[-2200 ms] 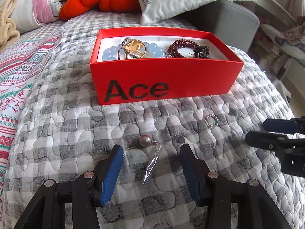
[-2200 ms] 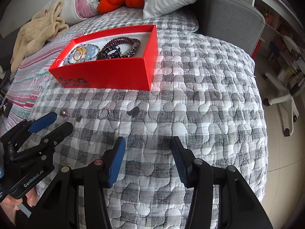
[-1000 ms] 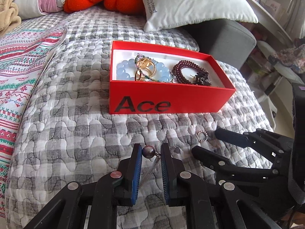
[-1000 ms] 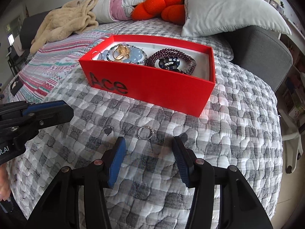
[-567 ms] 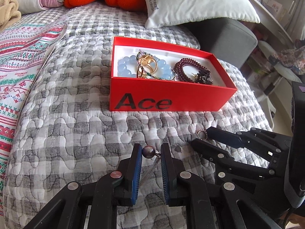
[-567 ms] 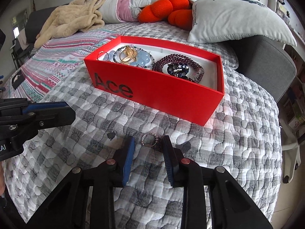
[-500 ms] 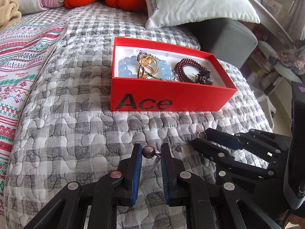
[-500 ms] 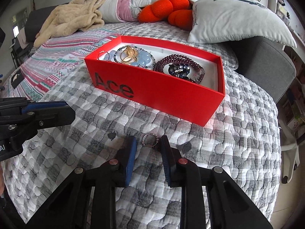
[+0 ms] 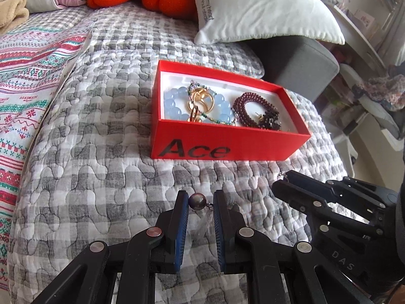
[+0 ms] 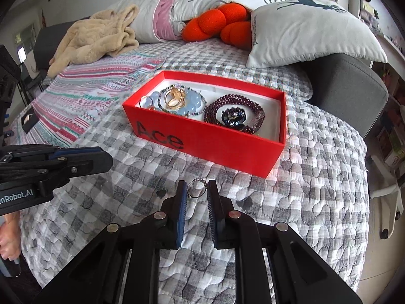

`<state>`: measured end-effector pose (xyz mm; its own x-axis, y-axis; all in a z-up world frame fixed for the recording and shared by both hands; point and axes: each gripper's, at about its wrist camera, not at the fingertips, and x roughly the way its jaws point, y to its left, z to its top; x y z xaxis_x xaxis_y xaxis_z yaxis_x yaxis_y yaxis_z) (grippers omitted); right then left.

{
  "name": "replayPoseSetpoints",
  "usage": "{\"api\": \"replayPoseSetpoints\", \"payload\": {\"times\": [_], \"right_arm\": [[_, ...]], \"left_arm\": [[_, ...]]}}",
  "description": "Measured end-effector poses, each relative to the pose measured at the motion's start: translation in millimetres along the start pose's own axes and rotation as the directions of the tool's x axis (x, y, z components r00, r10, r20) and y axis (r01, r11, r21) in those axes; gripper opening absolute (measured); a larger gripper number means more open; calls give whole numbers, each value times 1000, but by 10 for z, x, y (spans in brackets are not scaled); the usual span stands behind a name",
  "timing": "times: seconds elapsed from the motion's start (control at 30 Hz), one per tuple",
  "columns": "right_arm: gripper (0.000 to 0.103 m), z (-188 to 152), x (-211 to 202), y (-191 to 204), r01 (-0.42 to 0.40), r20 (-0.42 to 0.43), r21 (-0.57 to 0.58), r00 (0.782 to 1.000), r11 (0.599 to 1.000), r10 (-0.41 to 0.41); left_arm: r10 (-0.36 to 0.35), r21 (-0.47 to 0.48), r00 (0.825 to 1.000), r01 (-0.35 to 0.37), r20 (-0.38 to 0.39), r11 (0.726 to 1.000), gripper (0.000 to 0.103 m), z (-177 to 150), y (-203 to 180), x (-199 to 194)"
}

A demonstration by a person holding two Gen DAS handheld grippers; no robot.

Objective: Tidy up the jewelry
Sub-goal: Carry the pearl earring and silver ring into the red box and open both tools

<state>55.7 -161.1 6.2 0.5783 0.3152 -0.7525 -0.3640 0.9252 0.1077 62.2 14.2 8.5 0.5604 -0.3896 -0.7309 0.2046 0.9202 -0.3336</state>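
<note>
On the grey checked quilt (image 10: 316,172) of the bed sits an open red box (image 10: 227,149) marked "Ace", already holding a pale blue bead bracelet (image 9: 174,106), gold rings (image 9: 200,101) and a dark red bead bracelet (image 9: 246,109). Nearer the cameras, both tools are busy. Clamped between the blue pads of the left tool (image 9: 201,202) is a dark pearl earring (image 9: 196,199) (a clear bit hangs from it down between the fingers, blurred). Just to its right, the right tool (image 10: 197,190) has its jaws closing on a small beaded ring (image 10: 196,188), the thin hoop pinched upright between the fingertips, clear of the quilt and a little short of the box's near wall. Behind the box lie a white pillow (image 10: 308,33), an orange plush (image 10: 222,25) and a beige fleece (image 10: 96,40).
</note>
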Motion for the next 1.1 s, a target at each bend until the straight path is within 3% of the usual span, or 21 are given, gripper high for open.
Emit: {"api": "replayPoseSetpoints", "payload": {"times": [0.37, 0.6, 1.0, 1.1], "right_arm": [[17, 343, -210, -422, -4, 107, 151, 994, 989, -13], [17, 459, -107, -554, -11, 118, 200, 993, 980, -13], [17, 485, 44, -660, 5, 97, 221, 995, 975, -27], [17, 496, 65, -670, 12, 92, 217, 995, 976, -33]], "left_arm": [[-84, -62, 990, 92, 115, 994, 14, 409, -66, -116], [-133, -76, 976, 148, 174, 986, 14, 602, -199, 104], [-38, -54, 988, 46, 148, 997, 16, 715, -193, 475], [-39, -47, 988, 46, 152, 998, 33, 704, -200, 412]]}}
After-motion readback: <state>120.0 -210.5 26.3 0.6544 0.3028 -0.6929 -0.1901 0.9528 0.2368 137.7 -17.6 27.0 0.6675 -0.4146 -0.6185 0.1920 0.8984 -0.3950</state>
